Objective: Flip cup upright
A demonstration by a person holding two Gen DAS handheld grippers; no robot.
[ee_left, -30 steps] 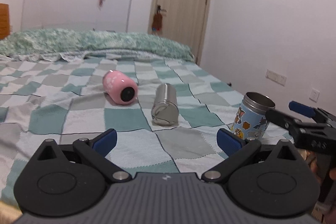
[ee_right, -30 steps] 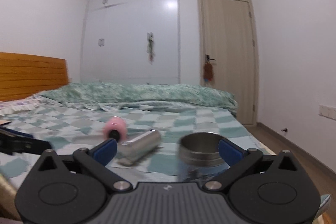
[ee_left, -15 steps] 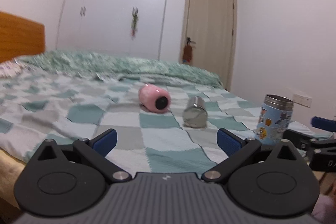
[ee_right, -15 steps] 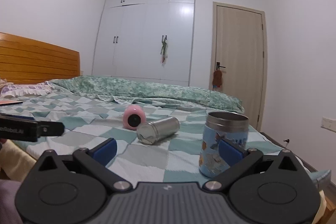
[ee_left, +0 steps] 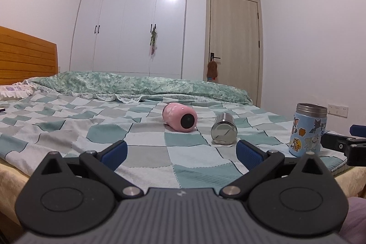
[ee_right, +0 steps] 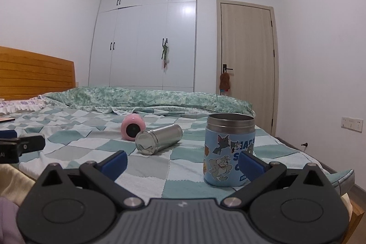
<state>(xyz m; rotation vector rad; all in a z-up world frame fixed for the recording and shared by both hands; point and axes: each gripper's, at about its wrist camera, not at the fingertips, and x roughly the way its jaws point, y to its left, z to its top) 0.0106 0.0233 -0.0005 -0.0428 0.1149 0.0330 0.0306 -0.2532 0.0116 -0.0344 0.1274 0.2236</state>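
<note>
A blue cartoon-printed steel cup (ee_right: 228, 150) stands upright, mouth up, near the bed's front right edge; it also shows in the left wrist view (ee_left: 308, 133). A pink cup (ee_left: 179, 119) lies on its side further back; the right wrist view shows it too (ee_right: 133, 127). A plain steel cup (ee_left: 223, 131) lies on its side beside it, also in the right wrist view (ee_right: 158, 138). My left gripper (ee_left: 181, 153) is open and empty at the bed's near edge. My right gripper (ee_right: 183, 164) is open and empty, just short of the blue cup.
The bed has a green and white checkered blanket (ee_left: 148, 152), with a floral quilt (ee_left: 137, 85) bunched along the far side. A wooden headboard (ee_left: 25, 61) is on the left. A white wardrobe (ee_left: 135, 26) and a door (ee_left: 233, 47) stand behind.
Both grippers have pulled back from the bed and dropped lower. The blue cup, between the right fingers a second ago, now stands free ahead of them. The cups have not moved.
</note>
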